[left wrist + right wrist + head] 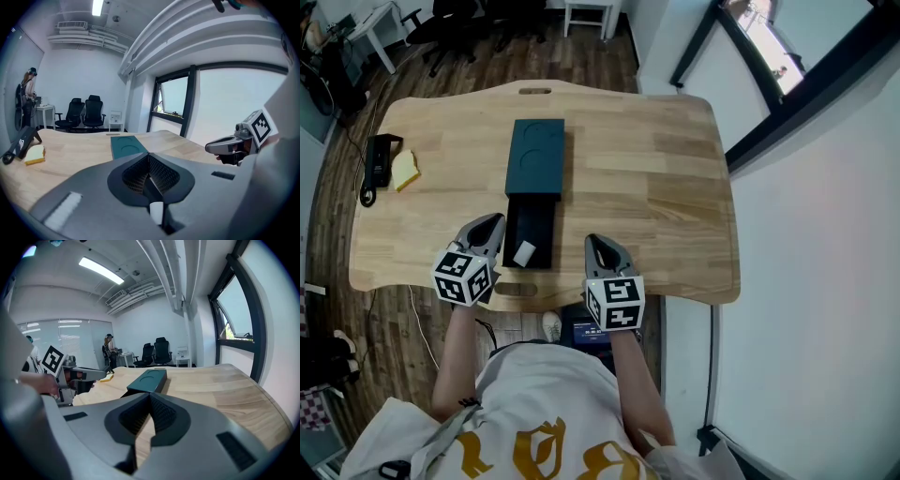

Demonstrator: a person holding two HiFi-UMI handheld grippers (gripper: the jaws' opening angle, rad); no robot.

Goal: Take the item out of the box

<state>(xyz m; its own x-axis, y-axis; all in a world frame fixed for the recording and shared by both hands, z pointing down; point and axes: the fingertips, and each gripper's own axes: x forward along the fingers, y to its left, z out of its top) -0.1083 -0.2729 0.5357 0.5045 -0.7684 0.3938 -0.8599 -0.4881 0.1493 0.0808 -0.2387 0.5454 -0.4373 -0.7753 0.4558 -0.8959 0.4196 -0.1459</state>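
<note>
Pale wood-grain worktop [656,187], dark teal box [535,155], black inner tray [530,220], small white item [524,252], yellow pad [405,171], grey left gripper [492,225] and right gripper [595,244] with black-and-white square-marker cubes.

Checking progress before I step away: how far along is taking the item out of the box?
Done: the black tray lies open beside the teal cover. In hand: nothing; the left hand-held gripper and right hand-held gripper are shut, empty. Left: lifting out the white item.
</note>
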